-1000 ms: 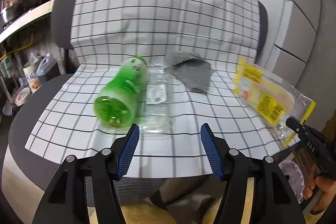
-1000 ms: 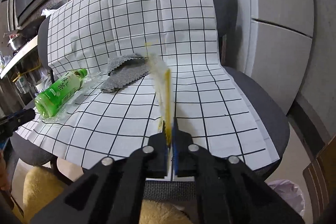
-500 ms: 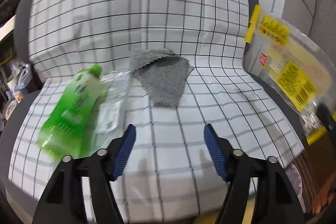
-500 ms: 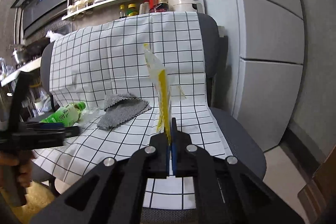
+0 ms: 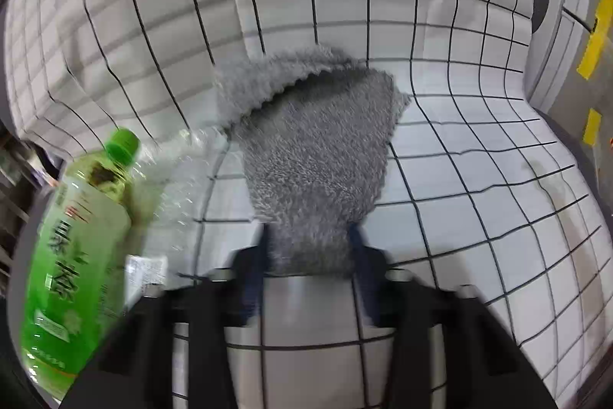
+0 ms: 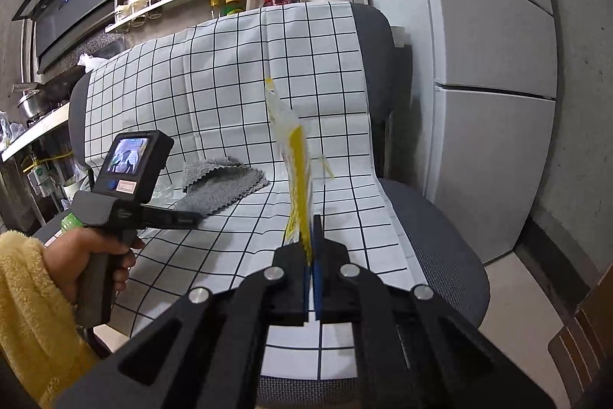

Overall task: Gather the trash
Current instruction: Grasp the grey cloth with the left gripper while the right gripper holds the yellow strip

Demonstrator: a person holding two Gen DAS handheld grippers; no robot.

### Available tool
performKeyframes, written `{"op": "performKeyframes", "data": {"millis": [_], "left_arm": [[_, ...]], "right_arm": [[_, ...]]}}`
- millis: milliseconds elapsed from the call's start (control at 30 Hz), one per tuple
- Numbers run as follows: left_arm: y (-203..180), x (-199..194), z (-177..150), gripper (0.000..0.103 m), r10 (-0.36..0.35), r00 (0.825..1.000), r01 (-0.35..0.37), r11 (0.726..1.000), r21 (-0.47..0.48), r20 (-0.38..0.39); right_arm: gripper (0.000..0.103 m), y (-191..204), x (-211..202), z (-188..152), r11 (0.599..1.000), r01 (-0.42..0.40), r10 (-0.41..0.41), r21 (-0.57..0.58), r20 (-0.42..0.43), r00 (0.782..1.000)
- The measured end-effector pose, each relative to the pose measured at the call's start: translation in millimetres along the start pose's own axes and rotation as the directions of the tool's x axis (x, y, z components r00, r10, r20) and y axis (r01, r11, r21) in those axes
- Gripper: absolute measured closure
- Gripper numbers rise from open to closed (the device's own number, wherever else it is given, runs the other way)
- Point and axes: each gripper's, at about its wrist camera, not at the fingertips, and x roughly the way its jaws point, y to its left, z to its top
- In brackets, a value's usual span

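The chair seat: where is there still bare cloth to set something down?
The checked cloth lies bare on the seat's right side, between the grey rag and the seat's right edge, and along the front edge. The left is crowded: the rag, a clear plastic wrapper and the green bottle lie close together.

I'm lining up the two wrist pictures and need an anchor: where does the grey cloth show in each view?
Left wrist: the grey cloth fills the centre, its near end between the left hand-held gripper pads.
Right wrist: the grey cloth lies left of centre on the seat, beyond the left hand-held gripper.
Shared landmark: the checked sheet over the chair.
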Motion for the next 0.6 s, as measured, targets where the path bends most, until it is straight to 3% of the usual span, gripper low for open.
{"op": "performKeyframes", "data": {"millis": [33, 167, 233, 333, 433, 500, 567, 600], "left_arm": [[-0.1, -3.8, -1.6, 0.09, -0.019, 1.0, 0.019, 1.0, 0.001, 0.007], [-2.4, -55.7, -23.5, 0.092, -0.175, 0.98, 0.172, 0.985, 0.032, 0.094], [-6.5, -87.5, -42.0, 0.092, -0.272, 0.954, 0.264, 0.962, 0.074, 0.125], [-16.0, -133.1, -76.0, 0.092, -0.427, 0.895, 0.404, 0.899, 0.171, 0.128], [-16.0, -161.8, -106.2, 0.092, -0.524, 0.845, 0.496, 0.843, 0.206, 0.108], [-13.4, -165.2, -115.6, 0.091, -0.54, 0.836, 0.515, 0.834, 0.195, 0.101], [-6.3, -159.3, -121.0, 0.087, -0.512, 0.853, 0.492, 0.854, 0.169, 0.102], [-0.4, -149.6, -121.1, 0.085, -0.474, 0.875, 0.46, 0.877, 0.137, 0.099]], "right_arm": [[0.101, 0.2, -1.4, -0.4, 1.0, 0.003, -0.003, -0.001, 0.0, 1.0], [0.101, -2.5, -9.6, 0.9, 1.0, 0.004, -0.004, 0.016, 0.008, 1.0], [0.101, -4.6, -15.9, 1.1, 0.999, -0.004, 0.003, 0.037, 0.009, 1.0], [0.101, -4.3, -24.2, -0.4, 0.999, -0.004, 0.004, 0.054, 0.009, 1.0], [0.101, 0.0, -34.2, -3.3, 0.998, -0.004, 0.004, 0.055, 0.011, 1.0], [0.101, 2.9, -37.5, -4.7, 0.998, -0.014, 0.014, 0.059, 0.006, 1.0], [0.101, 8.8, -40.2, -7.3, 0.998, -0.024, 0.024, 0.052, -0.005, 1.0], [0.101, 11.2, -41.0, -8.3, 0.999, -0.025, 0.025, 0.049, -0.009, 1.0]]}}
